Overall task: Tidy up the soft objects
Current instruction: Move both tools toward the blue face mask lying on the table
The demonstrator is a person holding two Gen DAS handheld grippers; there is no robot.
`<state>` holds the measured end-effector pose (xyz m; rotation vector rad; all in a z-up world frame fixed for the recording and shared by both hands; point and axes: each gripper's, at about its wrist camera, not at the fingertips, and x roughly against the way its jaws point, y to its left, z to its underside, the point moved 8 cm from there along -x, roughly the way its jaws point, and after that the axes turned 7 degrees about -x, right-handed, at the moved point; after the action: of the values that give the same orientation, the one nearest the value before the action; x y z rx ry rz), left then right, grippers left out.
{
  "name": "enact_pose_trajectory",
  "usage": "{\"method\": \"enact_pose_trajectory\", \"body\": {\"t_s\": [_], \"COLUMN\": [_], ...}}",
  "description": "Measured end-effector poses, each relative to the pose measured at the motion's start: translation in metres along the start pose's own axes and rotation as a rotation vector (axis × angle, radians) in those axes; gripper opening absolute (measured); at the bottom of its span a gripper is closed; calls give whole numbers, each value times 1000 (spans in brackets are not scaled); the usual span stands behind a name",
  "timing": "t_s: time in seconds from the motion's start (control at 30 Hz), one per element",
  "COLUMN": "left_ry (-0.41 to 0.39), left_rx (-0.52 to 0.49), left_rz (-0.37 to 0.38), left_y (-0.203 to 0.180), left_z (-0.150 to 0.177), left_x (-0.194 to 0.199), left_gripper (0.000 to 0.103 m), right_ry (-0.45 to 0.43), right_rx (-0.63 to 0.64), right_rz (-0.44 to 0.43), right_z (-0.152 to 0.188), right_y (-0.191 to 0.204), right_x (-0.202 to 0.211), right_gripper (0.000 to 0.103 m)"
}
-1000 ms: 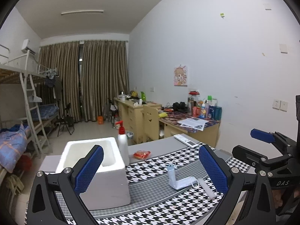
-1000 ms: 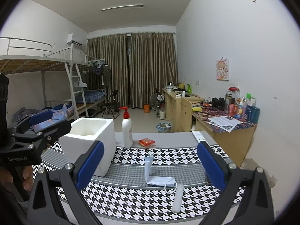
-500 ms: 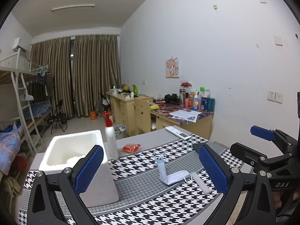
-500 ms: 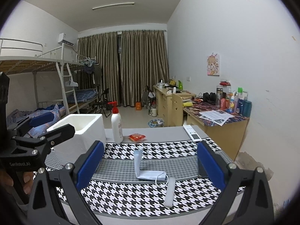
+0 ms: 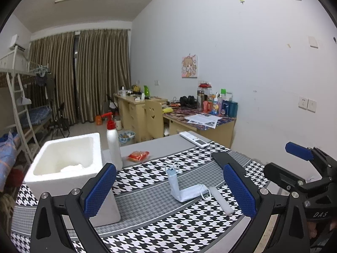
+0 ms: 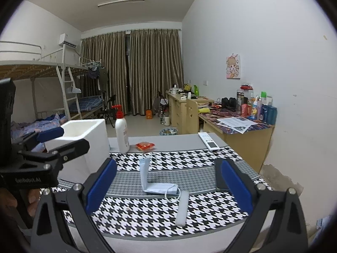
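A light blue face mask (image 5: 185,187) (image 6: 153,181) lies bent on the houndstooth cloth, one half standing up. A white foam strip (image 5: 220,199) (image 6: 182,207) lies just right of it. A white foam box (image 5: 65,168) (image 6: 88,139) stands at the left with something white inside. My left gripper (image 5: 168,191) is open and empty, above the cloth before the mask. My right gripper (image 6: 168,185) is open and empty, framing the mask from the near side. Each gripper shows at the edge of the other's view.
A white pump bottle (image 5: 113,145) (image 6: 122,132) and an orange packet (image 5: 138,155) (image 6: 145,146) sit behind the mask. A remote (image 5: 194,139) (image 6: 208,141) lies at the far right. A black phone (image 5: 223,160) (image 6: 220,179) lies by the right finger. Scissors (image 5: 174,165) lie behind the mask.
Both grippers moved left and slightly down toward the table; the box and mask have shifted in the views. Both stay open and empty.
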<state>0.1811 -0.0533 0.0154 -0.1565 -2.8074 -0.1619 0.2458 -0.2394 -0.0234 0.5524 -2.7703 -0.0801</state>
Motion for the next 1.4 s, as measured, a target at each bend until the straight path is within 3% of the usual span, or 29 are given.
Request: {"method": "enact_pose_trajectory", "body": {"t_s": [1.1,1.4], "left_ry": [135,203], "left_rx": [8,10], "left_rz": [38,41], "left_y": [-13,-18], "left_z": [50,62], "left_x": [-81,-104], "left_gripper": [102,102], "right_ry": [182,228], "right_rx": [-103,-131], "right_rz": [16,12], "right_z": [52,66], "right_y": [-35,-48], "right_x": [-66,-80], "right_gripper": [101,101]}}
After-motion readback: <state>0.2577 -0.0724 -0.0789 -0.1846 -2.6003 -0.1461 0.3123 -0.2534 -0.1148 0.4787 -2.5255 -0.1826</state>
